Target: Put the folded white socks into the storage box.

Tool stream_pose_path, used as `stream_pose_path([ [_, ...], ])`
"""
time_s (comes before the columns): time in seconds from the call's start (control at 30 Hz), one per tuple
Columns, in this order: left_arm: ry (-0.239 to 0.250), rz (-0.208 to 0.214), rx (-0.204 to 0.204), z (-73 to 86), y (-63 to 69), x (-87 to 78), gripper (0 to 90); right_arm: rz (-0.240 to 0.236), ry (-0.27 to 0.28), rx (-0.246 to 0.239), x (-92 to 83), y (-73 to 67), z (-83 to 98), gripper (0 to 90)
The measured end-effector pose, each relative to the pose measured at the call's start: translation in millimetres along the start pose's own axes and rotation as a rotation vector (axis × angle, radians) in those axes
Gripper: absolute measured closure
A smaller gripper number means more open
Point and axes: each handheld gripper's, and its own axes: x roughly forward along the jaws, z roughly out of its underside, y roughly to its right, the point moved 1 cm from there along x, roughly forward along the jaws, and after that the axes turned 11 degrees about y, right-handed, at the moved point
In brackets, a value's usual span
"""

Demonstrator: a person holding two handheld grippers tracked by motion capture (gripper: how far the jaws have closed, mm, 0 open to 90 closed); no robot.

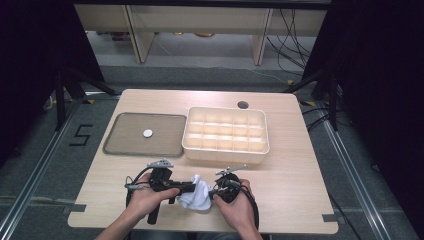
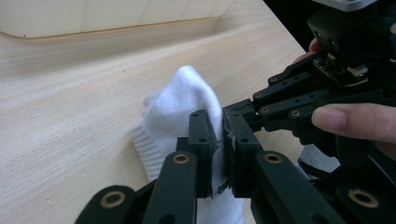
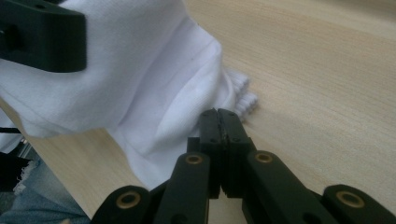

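Left claw points right, clamped on a white sock; right claw points left, pinching the sock's other side. Both hands low at the counter's near edge, sock bunched between them.

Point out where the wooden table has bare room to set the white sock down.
Bare wood lies right of the cream compartment box to the wooden table edge, and along the front left below the grey flat tray. The front centre is crowded: left gripper and right gripper both pinch the white sock.
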Motion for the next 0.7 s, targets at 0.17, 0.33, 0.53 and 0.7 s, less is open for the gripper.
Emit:
stream_pose_path([
  [0.17,-0.005,-0.004,-0.002,0.3,-1.5,1.0,82.1,0.010,-0.002,0.010,0.7,-2.1,0.4,89.5],
  [0.33,-0.004,-0.010,-0.002,0.2,-2.3,2.3,82.1,0.002,-0.007,0.012,3.3,-4.4,0.5,89.6],
  [0.53,-0.013,-0.013,0.004,0.9,-2.0,3.6,82.0,-0.007,-0.009,0.006,6.2,-8.0,-0.3,89.5],
  [0.7,-0.017,-0.015,0.010,1.5,-2.0,5.2,82.0,-0.019,-0.010,0.012,7.3,-8.5,-0.8,89.6],
])
